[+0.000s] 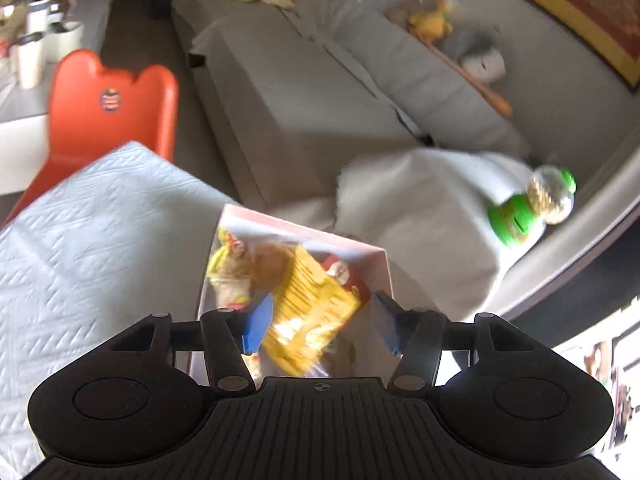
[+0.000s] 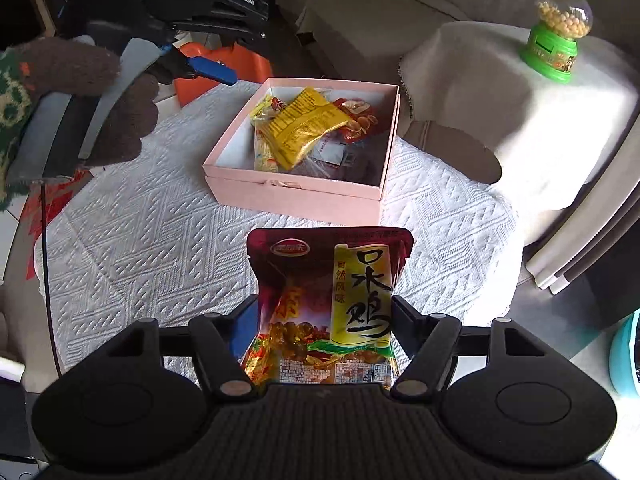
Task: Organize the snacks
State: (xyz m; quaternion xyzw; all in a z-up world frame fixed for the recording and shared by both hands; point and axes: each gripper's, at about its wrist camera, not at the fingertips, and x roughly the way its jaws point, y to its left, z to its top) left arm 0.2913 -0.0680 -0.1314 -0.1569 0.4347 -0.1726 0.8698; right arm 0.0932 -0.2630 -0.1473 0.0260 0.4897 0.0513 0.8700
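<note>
A pink box (image 2: 296, 194) stands on the white quilted table cloth (image 2: 152, 232) and holds several snack packets, with a yellow packet (image 2: 304, 128) on top. My right gripper (image 2: 324, 320) is shut on a dark red snack packet (image 2: 332, 304) and holds it above the cloth in front of the box. My left gripper (image 1: 320, 320) is open and empty above the box (image 1: 372, 252), with the yellow packet (image 1: 312, 312) lying in the box below its jaws. The left gripper also shows in the right wrist view (image 2: 208, 68), up and left of the box.
A green candy dispenser (image 2: 556, 36) stands on a white-draped stand to the right of the table. An orange chair (image 1: 112, 120) sits beyond the table's far edge. A grey sofa (image 1: 320, 80) lies behind. The cloth around the box is bare.
</note>
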